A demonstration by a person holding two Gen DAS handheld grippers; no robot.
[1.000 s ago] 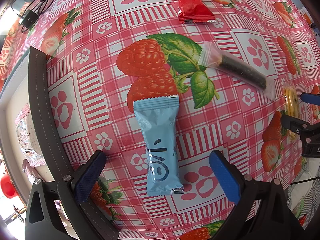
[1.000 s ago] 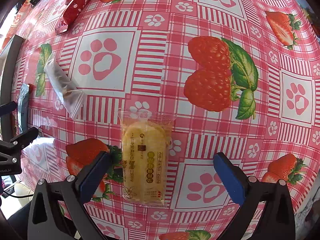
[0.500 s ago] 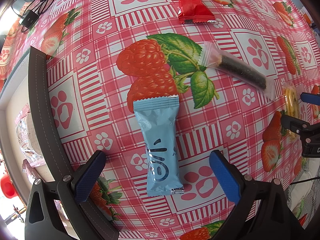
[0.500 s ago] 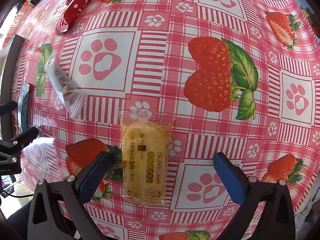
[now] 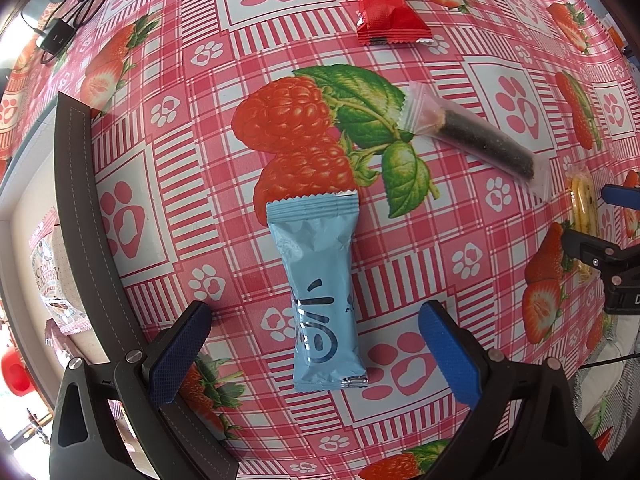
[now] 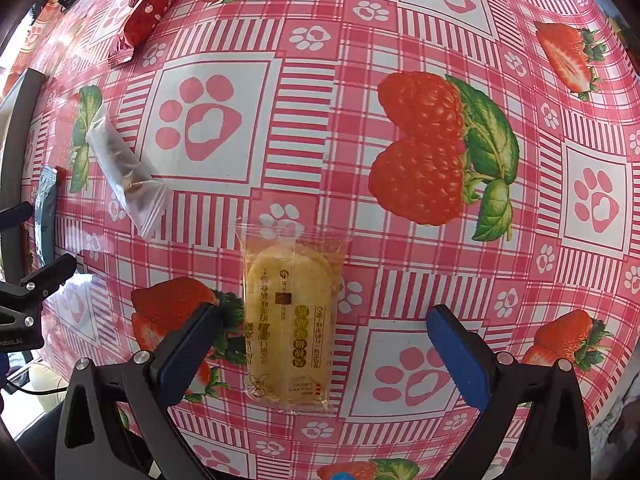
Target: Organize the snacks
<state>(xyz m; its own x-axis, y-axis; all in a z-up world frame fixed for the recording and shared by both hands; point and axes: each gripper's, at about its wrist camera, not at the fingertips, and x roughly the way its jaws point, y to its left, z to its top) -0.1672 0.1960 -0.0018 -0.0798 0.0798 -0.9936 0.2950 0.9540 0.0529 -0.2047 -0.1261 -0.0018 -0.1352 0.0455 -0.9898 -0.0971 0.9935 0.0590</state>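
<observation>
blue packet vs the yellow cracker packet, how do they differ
The blue packet is opaque foil; the yellow cracker packet is clear, showing its crackers. The blue one sits between the open left gripper, the yellow between the open right gripper. Both lie flat, ungripped.

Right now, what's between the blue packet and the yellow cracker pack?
In the left wrist view, a clear-wrapped dark stick lies on the tablecloth between the blue packet and the yellow cracker pack.

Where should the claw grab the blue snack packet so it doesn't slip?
Probably across the middle of the blue snack packet, pinching its two long edges. It lies flat, lengthwise between the open left claw fingers, so coming straight down from above suits it; the crimped ends look thin and floppy.
</observation>
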